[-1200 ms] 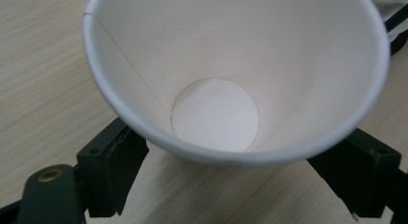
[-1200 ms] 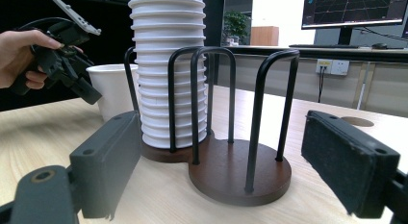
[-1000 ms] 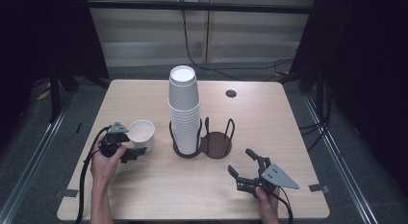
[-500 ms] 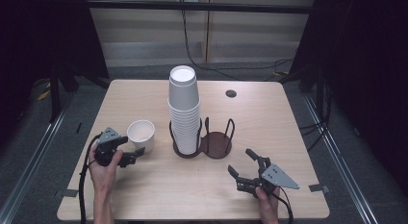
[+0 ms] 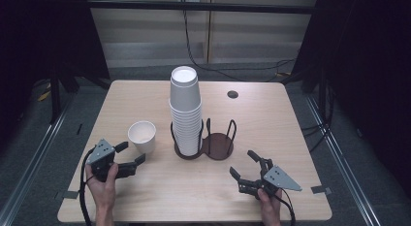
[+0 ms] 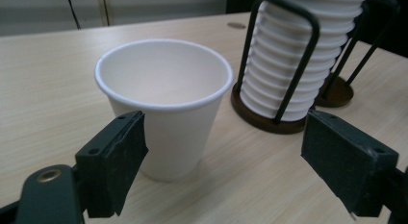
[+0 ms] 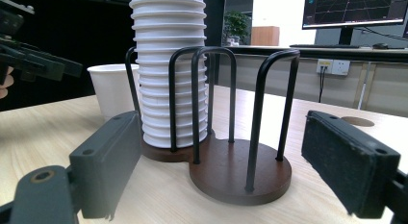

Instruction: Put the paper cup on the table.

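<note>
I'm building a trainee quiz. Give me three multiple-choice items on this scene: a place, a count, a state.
1. Where is the single paper cup? A on the table, left of the cup holder; B in the holder; C atop the stack.
2. How many bays has the holder? A one; B two; C four.
3. The left gripper is: A open; B shut on the cup; C shut on the holder.
Key: A, it stands alone on the wood; B, one bay full, one empty; A, pads apart, cup untouched.

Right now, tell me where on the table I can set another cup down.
Free: the table right of the cup holder, the far left corner behind the single cup, and the near middle between the left gripper and right gripper. Crowded: around the cup stack.
</note>
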Action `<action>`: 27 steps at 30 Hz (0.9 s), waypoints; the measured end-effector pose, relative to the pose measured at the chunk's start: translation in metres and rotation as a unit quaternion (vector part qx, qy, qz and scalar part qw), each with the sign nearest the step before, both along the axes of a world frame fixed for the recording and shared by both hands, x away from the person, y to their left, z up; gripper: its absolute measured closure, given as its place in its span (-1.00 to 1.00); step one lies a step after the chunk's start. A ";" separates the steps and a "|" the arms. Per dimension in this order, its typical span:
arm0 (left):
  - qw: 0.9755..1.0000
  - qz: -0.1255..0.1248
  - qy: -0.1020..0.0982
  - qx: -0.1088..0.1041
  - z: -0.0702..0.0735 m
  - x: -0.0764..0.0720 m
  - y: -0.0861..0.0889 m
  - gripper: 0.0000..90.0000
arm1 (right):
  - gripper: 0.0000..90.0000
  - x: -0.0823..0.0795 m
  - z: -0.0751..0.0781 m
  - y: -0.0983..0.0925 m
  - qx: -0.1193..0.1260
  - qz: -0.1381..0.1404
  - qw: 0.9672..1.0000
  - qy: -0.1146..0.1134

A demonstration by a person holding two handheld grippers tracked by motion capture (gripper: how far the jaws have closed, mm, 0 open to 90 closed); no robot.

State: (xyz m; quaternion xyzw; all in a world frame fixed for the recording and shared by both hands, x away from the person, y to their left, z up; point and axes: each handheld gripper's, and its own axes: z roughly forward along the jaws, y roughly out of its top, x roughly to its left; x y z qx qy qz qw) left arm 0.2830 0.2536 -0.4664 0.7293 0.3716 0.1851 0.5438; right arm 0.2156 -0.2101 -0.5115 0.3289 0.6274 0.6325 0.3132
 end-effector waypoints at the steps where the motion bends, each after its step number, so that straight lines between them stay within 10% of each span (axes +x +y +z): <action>1: 1.000 -0.006 -0.006 -0.007 -0.001 -0.002 -0.001 -0.65 | -0.70 0.000 0.000 0.000 0.000 0.000 1.000 0.000; 27: 0.994 -0.058 -0.091 -0.030 -0.037 -0.027 -0.089 -0.65 | -0.70 0.000 0.000 0.000 0.000 -0.001 1.000 0.000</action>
